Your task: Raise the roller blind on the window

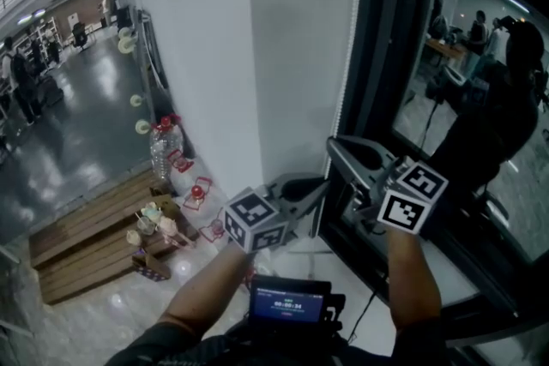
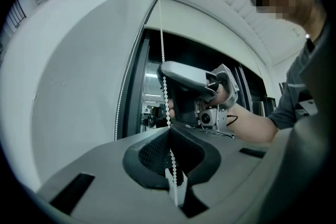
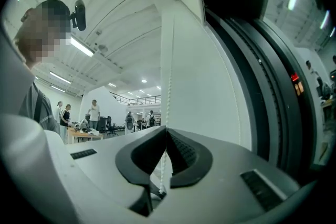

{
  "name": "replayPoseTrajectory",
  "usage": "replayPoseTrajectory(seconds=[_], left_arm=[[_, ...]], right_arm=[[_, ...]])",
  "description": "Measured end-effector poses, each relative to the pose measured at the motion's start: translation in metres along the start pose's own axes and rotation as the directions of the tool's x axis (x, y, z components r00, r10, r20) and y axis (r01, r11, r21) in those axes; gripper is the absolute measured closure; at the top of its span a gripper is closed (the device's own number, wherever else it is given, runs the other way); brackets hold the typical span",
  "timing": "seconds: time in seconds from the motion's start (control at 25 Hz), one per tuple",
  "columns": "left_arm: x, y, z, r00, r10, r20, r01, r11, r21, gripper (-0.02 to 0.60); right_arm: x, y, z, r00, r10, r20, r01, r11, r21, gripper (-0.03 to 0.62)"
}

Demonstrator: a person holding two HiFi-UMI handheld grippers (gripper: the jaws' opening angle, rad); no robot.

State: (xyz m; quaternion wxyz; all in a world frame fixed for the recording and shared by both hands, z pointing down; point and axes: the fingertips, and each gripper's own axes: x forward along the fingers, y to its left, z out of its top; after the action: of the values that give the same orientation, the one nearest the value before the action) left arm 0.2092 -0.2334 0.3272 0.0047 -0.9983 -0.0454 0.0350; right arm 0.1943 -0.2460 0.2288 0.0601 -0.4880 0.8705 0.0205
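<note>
Both grippers point about level toward the dark window frame. The left gripper and, just above it, the right gripper are each clamped on the roller blind's white bead chain, which hangs beside that frame.

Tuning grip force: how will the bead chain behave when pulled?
Likely floppy and light: the bead chain is a thin string of small beads, hanging straight. Round beads may slip, though the left gripper's shut jaws could catch them.
</note>
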Motion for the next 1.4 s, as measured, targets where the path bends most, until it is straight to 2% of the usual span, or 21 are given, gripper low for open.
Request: replayPoseTrajectory(seconds=[0.16,0.32,0.56,0.76,0.88,0.96,1.04,1.12,1.2,1.4], left_arm=[[0.0,0.001,-0.011,1.0,0.003,-0.025,-0.003,1.0,-0.009,0.583],[0.001,0.003,-0.04,0.998,0.002,-0.069,-0.005,0.999,-0.049,0.582],[0.003,0.001,-0.081,0.991,-0.014,-0.137,0.005,0.998,-0.062,0.581],[-0.001,-0.004,-0.096,0.992,-0.039,-0.116,0.025,0.992,-0.124,0.583],[-0.001,-0.009,-0.09,0.99,-0.073,-0.12,0.059,0.992,-0.114,0.584],[-0.005,-0.004,-0.09,0.987,-0.049,-0.153,0.037,0.996,-0.08,0.583],[-0.014,0.002,-0.086,0.985,-0.026,-0.17,0.011,0.996,-0.085,0.579],[-0.027,0.002,-0.077,0.986,-0.019,-0.166,0.006,0.997,-0.08,0.5],[-0.038,0.0,-0.059,0.991,-0.012,-0.134,0.004,0.999,-0.054,0.468],[-0.042,0.01,0.012,0.999,0.054,0.006,-0.053,0.999,-0.011,0.468]], right_arm=[[0.001,-0.002,-0.01,0.999,0.001,-0.038,-0.001,1.0,0.005,0.595],[-0.001,-0.008,-0.037,0.997,-0.01,-0.079,0.013,0.999,0.04,0.595],[-0.008,-0.011,-0.078,0.992,-0.03,-0.121,0.041,0.995,0.091,0.594],[-0.01,-0.009,-0.091,0.994,-0.024,-0.11,0.038,0.99,0.134,0.594],[-0.011,-0.008,-0.089,0.993,-0.025,-0.114,0.039,0.992,0.124,0.594],[-0.012,-0.008,-0.089,0.993,-0.028,-0.114,0.042,0.992,0.122,0.594],[-0.012,-0.009,-0.089,0.993,-0.031,-0.111,0.044,0.991,0.125,0.594],[-0.012,-0.009,-0.088,0.994,-0.032,-0.109,0.045,0.991,0.126,0.594],[-0.011,-0.007,-0.088,0.993,-0.029,-0.112,0.042,0.992,0.122,0.594],[-0.009,-0.002,-0.089,0.995,-0.01,-0.104,0.023,0.992,0.128,0.594]])
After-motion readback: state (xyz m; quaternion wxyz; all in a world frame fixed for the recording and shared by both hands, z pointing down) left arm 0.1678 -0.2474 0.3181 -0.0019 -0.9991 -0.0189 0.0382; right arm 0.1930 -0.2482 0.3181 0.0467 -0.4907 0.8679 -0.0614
